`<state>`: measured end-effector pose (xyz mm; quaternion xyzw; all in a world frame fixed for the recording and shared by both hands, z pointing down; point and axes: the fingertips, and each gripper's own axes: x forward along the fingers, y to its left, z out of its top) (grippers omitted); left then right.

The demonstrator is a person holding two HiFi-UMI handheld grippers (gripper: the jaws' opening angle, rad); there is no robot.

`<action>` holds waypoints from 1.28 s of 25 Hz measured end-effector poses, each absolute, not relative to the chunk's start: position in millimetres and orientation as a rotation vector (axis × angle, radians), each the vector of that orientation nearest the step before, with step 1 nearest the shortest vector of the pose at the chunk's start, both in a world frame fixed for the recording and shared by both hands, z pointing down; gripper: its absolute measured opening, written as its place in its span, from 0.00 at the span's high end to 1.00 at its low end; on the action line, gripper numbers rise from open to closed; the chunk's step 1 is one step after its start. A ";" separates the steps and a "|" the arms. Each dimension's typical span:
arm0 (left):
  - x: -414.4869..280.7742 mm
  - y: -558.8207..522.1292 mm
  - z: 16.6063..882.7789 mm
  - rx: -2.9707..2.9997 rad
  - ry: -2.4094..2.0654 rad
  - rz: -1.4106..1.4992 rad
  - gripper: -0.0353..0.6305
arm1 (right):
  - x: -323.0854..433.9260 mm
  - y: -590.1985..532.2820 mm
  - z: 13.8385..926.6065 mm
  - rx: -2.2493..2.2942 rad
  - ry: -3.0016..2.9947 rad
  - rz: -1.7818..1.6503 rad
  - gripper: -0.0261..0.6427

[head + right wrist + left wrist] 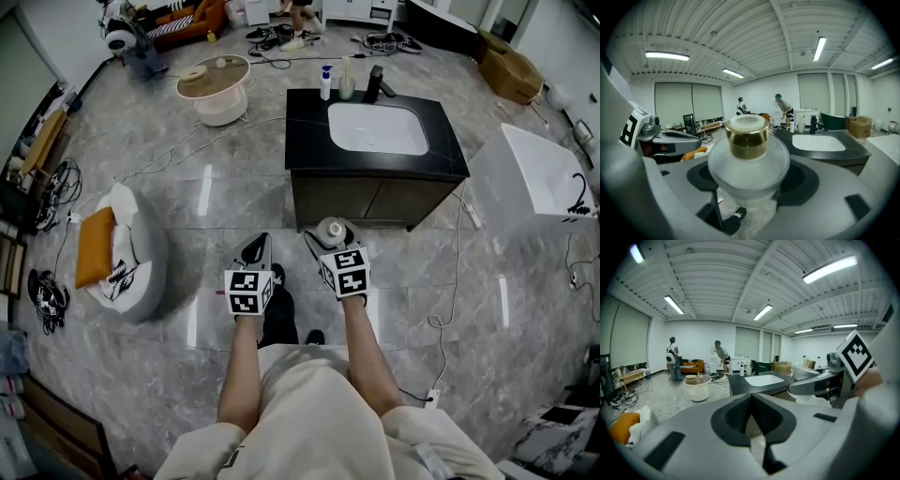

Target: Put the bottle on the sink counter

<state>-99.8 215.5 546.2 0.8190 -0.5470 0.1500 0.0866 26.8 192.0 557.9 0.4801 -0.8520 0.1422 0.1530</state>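
The right gripper (330, 234) holds a frosted bottle (749, 159) with a gold cap (749, 137); the left gripper (255, 247) is closed, empty.

The head view looks steeply down from above the person onto the left gripper (255, 251), the right gripper (330, 234) and the sink counter (305, 141) ahead. Each gripper view looks level and forward from close behind its own jaws. All three views share the sink counter.

Left tongs (255, 251) together, right tongs (334, 236) round bottle (749, 154).
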 end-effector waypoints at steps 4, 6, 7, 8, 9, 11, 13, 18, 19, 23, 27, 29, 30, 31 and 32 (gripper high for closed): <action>-104.6 181.3 542.6 2.457 -1.622 0.449 0.94 | 25.8 164.0 558.3 1.396 -2.433 0.402 0.46; -108.4 160.2 541.6 2.456 -1.620 0.449 0.94 | 25.8 147.0 560.7 1.409 -2.424 0.406 0.46; -110.2 149.0 541.2 2.454 -1.617 0.454 0.94 | 26.1 138.8 561.8 1.413 -2.421 0.413 0.46; -112.0 137.9 540.4 2.451 -1.615 0.460 0.94 | 26.6 130.9 562.4 1.415 -2.418 0.421 0.46; -114.3 127.0 538.7 2.449 -1.618 0.460 0.94 | 27.3 123.1 562.7 1.417 -2.415 0.427 0.46; -120.3 105.8 530.5 2.451 -1.644 0.415 0.94 | 28.0 107.4 563.0 1.418 -2.407 0.430 0.46; -125.4 86.2 521.1 2.462 -1.670 0.350 0.94 | 28.3 91.6 564.3 1.422 -2.395 0.434 0.46; -118.0 37.1 523.5 2.506 -1.564 0.430 0.94 | 31.1 51.1 565.7 1.479 -2.357 0.489 0.46; -118.1 27.3 524.2 2.511 -1.545 0.440 0.94 | 29.9 42.8 566.0 1.490 -2.350 0.497 0.46; -123.1 -9.6 530.9 2.523 -1.474 0.459 0.94 | 21.6 9.3 567.6 1.537 -2.331 0.528 0.46; -125.6 -40.3 540.1 2.555 -1.372 0.496 0.94 | 15.8 -19.2 567.3 1.608 -2.300 0.546 0.46; -128.3 -54.4 541.7 2.562 -1.337 0.500 0.94 | 12.4 -30.8 567.4 1.629 -2.285 0.563 0.46; -129.8 -60.0 542.6 2.563 -1.323 0.497 0.94 | 10.7 -35.2 567.7 1.640 -2.278 0.573 0.46; -131.2 -64.4 543.6 2.565 -1.310 0.494 0.94 | 9.2 -38.4 567.9 1.654 -2.271 0.585 0.46; -132.3 -67.6 544.8 2.565 -1.299 0.490 0.94 | 8.1 -40.5 568.2 1.668 -2.263 0.596 0.46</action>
